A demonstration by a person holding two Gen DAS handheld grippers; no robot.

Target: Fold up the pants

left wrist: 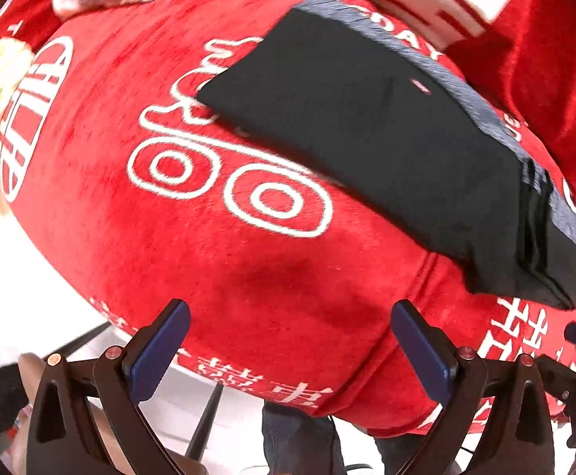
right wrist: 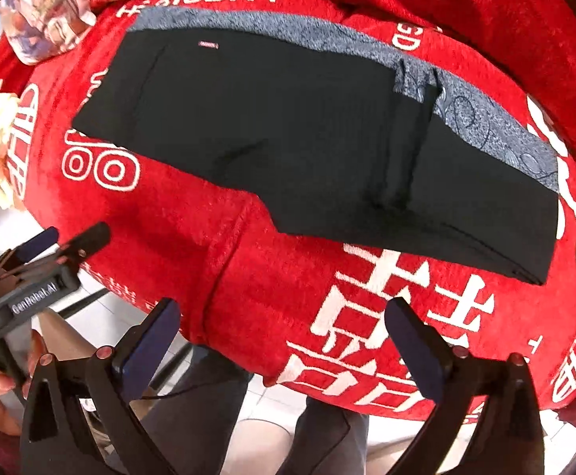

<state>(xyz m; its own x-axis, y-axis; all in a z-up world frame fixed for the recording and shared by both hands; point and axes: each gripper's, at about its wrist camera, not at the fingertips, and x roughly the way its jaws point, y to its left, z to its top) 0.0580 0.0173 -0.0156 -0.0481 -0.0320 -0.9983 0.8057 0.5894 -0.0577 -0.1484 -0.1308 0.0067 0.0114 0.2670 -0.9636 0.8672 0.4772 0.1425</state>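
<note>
Both our grippers hang spread wide and holding nothing at the near edge of the table: the left gripper (left wrist: 289, 332) and the right gripper (right wrist: 282, 326), well short of the pants (right wrist: 307, 150). We see the pants lying folded into a flat black bundle on the red cloth (right wrist: 216, 277), with a grey patterned layer (right wrist: 485, 118) showing along the far edge. Across that cloth run white characters (left wrist: 228, 182). Beyond it, at the far left, sits a crumpled plastic bag (right wrist: 46, 16).
</note>
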